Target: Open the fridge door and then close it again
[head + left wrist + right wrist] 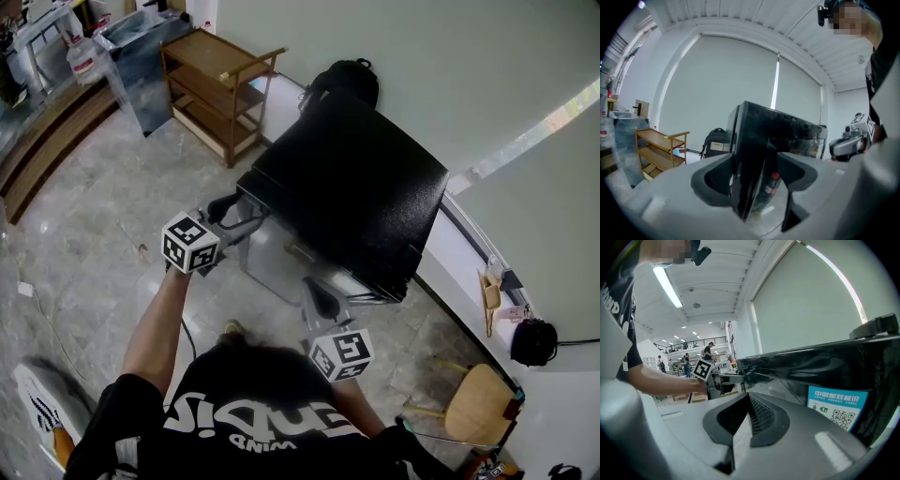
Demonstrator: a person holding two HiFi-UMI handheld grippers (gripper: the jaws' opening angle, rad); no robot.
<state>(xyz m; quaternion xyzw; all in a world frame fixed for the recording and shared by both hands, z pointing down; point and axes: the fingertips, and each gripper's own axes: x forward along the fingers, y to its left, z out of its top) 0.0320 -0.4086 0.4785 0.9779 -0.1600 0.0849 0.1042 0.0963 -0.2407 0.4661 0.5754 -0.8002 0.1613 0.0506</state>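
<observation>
1. Far left, the wooden shelf cart (220, 89) stands well apart, with open floor between, so there's room to draw that arm back.
2. Left gripper (246, 214): jaws wide, straddling the fridge door (746, 187) at its edge, pads not yet clamped. Pull now and it likely slips off.
3. The fridge (356, 178) sits low before the person. A hard yank could drag it or topple the bottle (771, 183) inside.
4. Right gripper (317, 289): jaws together, empty, just beside the front. A swinging door could clip it.
5. The chair (478, 398) at far right is well apart.
</observation>
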